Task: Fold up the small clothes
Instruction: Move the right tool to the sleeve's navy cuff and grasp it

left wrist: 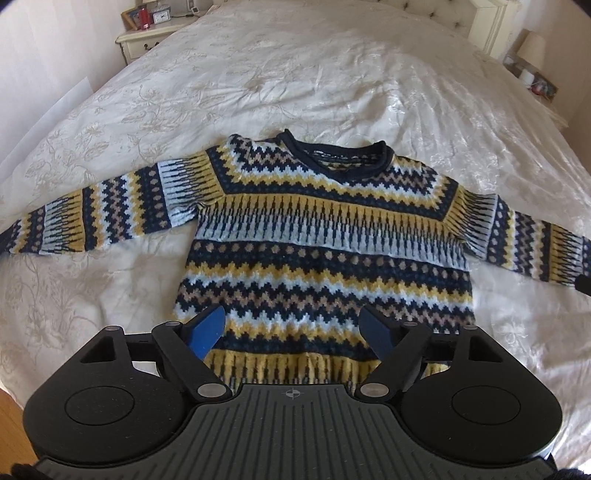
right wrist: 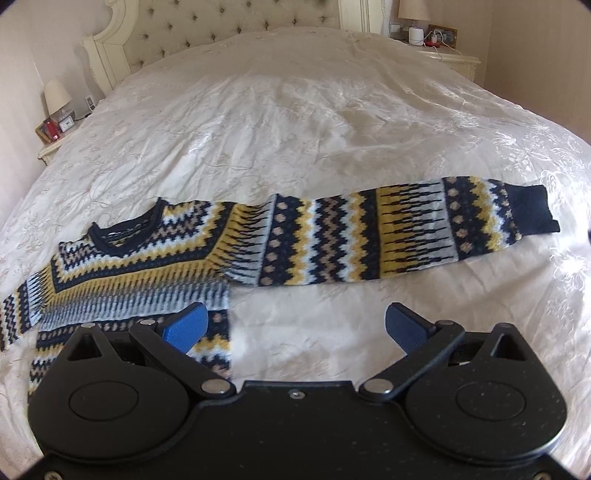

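Note:
A small knitted sweater [left wrist: 325, 251] with navy, yellow, pale blue and tan zigzag bands lies flat on the bed, front up, collar away from me and both sleeves spread out sideways. My left gripper [left wrist: 293, 332] is open and empty, hovering over the sweater's bottom hem. In the right wrist view the sweater's body [right wrist: 140, 266] is at the left and its right sleeve [right wrist: 399, 236] stretches to the right, ending in a navy cuff [right wrist: 532, 210]. My right gripper [right wrist: 295, 326] is open and empty, above the bedspread just below that sleeve, its left finger over the sweater's side edge.
The bed [left wrist: 295, 81] has a cream floral bedspread. A tufted headboard [right wrist: 207, 29] stands at the far end. Nightstands [left wrist: 147, 37] with lamps, clock and small items stand on both sides [right wrist: 447, 51]. Wooden floor [left wrist: 11, 417] shows at the bed's near left edge.

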`<state>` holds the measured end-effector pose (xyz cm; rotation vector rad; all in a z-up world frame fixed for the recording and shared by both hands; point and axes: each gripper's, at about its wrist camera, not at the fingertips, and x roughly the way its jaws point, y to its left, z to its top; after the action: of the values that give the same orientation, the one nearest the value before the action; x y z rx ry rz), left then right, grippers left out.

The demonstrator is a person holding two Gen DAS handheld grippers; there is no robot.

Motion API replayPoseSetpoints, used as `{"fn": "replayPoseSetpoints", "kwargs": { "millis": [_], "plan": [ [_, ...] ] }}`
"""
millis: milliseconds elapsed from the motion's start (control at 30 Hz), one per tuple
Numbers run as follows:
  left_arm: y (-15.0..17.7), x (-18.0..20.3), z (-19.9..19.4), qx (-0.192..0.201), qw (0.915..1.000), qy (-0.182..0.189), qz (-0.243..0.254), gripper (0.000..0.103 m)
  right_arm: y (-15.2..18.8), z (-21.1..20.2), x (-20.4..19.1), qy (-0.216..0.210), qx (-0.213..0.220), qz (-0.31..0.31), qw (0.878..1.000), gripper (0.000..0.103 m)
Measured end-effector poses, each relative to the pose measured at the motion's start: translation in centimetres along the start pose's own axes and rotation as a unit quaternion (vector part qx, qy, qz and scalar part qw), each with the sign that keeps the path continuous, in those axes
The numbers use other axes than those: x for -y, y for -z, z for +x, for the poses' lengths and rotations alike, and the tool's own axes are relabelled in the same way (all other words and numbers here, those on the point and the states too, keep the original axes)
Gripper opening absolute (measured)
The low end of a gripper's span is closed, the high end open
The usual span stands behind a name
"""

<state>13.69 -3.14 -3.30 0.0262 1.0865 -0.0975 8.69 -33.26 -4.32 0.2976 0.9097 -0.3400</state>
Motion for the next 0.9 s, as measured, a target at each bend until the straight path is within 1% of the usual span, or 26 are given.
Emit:
{"fn": "replayPoseSetpoints", "kwargs": {
  "millis": [100, 233, 400, 500, 567, 667, 800, 833, 867, 900],
  "plan": [
    [0.1, 1.7, 0.6, -0.011, 0.9999, -0.004, -0.012, 0.078, -1.7, 1.2, 3.8, 0.018, -0.002, 0.004, 1.000, 0.102],
    [0.0, 3.8, 1.0, -0.017, 0.9996, -0.012, -0.020, 0.078, -4.0, 2.4, 8.7, 0.032, 0.003, 0.004, 0.999, 0.101],
    [0.0, 5.4, 1.3, -0.023, 0.9990, -0.025, -0.028, 0.078, -6.8, 3.7, 13.8, 0.037, 0.013, -0.014, 0.999, 0.101],
    [-0.1, 6.1, 1.5, -0.029, 0.9986, -0.031, -0.031, 0.078, -8.1, 4.4, 16.9, 0.055, 0.019, -0.007, 0.998, 0.101],
    [-0.1, 6.4, 1.7, -0.033, 0.9984, -0.034, -0.032, 0.078, -8.6, 5.0, 18.9, 0.067, 0.016, 0.006, 0.998, 0.101],
    [-0.2, 6.8, 1.9, -0.037, 0.9981, -0.036, -0.033, 0.078, -8.6, 6.1, 21.7, 0.075, 0.002, 0.039, 0.996, 0.101],
    [-0.1, 6.9, 1.7, -0.036, 0.9981, -0.042, -0.027, 0.078, -7.7, 7.7, 23.9, 0.067, -0.022, 0.076, 0.995, 0.101],
    [-0.1, 6.9, 1.6, -0.035, 0.9981, -0.044, -0.025, 0.078, -7.5, 8.1, 24.1, 0.062, -0.029, 0.082, 0.994, 0.099],
    [0.0, 6.8, 1.6, -0.034, 0.9981, -0.046, -0.023, 0.078, -7.2, 8.5, 24.4, 0.056, -0.035, 0.088, 0.994, 0.093],
    [0.0, 6.7, 1.5, -0.034, 0.9980, -0.048, -0.021, 0.078, -6.9, 8.8, 24.8, 0.051, -0.042, 0.095, 0.993, 0.081]
  ]
}}
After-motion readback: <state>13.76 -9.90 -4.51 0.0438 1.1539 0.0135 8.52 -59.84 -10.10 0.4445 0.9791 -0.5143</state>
